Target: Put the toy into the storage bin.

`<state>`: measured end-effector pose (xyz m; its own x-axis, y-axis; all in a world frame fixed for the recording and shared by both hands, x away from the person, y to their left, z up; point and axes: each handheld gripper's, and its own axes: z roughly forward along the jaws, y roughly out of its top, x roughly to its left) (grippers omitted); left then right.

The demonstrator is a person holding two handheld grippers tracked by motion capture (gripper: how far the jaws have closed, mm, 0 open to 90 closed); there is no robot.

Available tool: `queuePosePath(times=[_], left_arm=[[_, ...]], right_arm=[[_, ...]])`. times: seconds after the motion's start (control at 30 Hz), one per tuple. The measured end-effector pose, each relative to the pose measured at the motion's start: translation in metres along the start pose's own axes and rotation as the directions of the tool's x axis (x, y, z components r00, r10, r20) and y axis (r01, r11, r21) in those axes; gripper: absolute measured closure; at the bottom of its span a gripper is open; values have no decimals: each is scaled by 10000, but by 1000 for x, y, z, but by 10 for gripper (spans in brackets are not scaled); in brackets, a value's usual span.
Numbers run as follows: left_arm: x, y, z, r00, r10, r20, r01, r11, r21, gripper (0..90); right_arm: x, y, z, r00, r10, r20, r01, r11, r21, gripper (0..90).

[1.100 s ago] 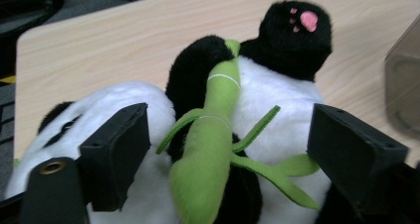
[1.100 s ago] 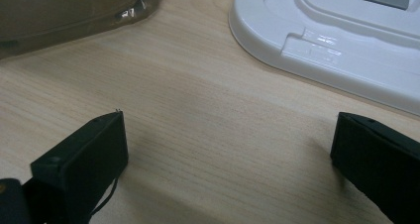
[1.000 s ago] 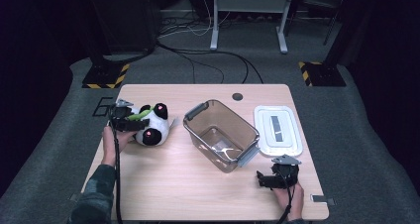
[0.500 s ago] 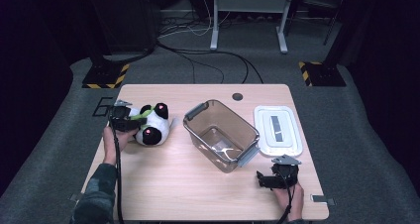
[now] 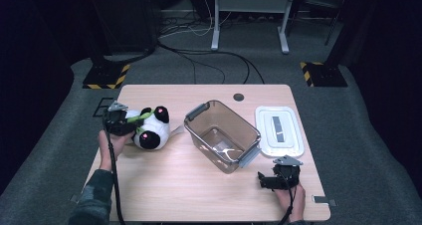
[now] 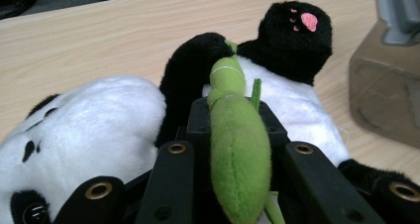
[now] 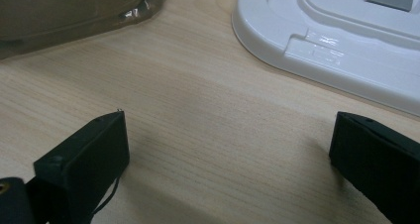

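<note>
Left tool (image 6: 237, 149) | just closed on panda's green stalk (image 6: 236, 130) | panda (image 5: 149, 128) unmoved

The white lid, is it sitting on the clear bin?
No, the white lid lies flat on the table beside the open clear bin.

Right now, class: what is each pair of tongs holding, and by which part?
The left tongs grip the panda plush by its green bamboo stalk. The right tongs stand open, holding nothing.

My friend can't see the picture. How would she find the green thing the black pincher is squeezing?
Start at the wooden table and go to its left side, where a plush panda lies. The left gripper is clamped on the green plush stalk lying across the panda's tummy. It is the one green thing among black and white fur.
</note>
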<state>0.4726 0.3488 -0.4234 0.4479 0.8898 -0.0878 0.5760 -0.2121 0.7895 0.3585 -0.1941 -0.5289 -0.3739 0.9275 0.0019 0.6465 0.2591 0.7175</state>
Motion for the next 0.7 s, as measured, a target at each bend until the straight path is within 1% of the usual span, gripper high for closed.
queuePosePath(times=[0.03, 0.07, 0.1, 0.13, 0.17, 0.23, 0.3, 0.33, 0.4, 0.53, 0.6, 0.7], left_arm=[[-1, 1, -5, 10000, 57, 33, -57, 10000, -76, 749], [-1, 1, -5, 10000, 57, 33, -57, 10000, -76, 749], [-3, 1, -11, 9998, 174, 41, -173, 9996, -237, 749], [-3, 1, -11, 9998, 174, 41, -173, 9996, -237, 749], [-4, 2, -15, 9997, 242, 58, -241, 9993, -269, 749], [-6, 3, -21, 9997, 260, 35, -258, 9987, -433, 749], [-7, 7, -31, 9994, 332, 127, -324, 9975, -627, 749], [-7, 7, -31, 9994, 332, 127, -324, 9975, -627, 749], [-8, 10, -38, 9988, 464, 139, -453, 9966, -692, 749], [-10, 19, -50, 9978, 662, 33, -656, 9934, -944, 749], [-11, 23, -57, 9975, 699, -25, -698, 9910, -1140, 750], [-13, 30, -66, 9966, 818, -88, -823, 9889, -1241, 750]], right_arm=[[0, 0, 0, 10000, 7, 6, -7, 10000, -6, 11], [0, 0, 0, 10000, 6, 9, -6, 10000, -7, 11], [0, 0, 0, 10000, 9, 8, -9, 10000, -6, 11], [0, 0, 0, 10000, 9, 7, -9, 10000, -1, 11], [0, 0, 0, 10000, 8, 9, -8, 10000, -6, 11], [0, 0, 0, 10000, 4, 5, -4, 10000, -5, 11], [0, 0, 0, 10000, -38, 9, 38, 10000, 14, 11], [0, 0, 0, 10000, -38, 9, 38, 10000, 14, 11], [0, 0, 0, 10000, -37, 12, 37, 10000, 14, 11], [0, 0, 0, 10000, -32, 17, 32, 10000, 12, 11], [0, 0, 0, 10000, -33, 17, 33, 10000, 13, 11], [0, 0, 0, 10000, -41, 16, 40, 10000, 17, 11]])
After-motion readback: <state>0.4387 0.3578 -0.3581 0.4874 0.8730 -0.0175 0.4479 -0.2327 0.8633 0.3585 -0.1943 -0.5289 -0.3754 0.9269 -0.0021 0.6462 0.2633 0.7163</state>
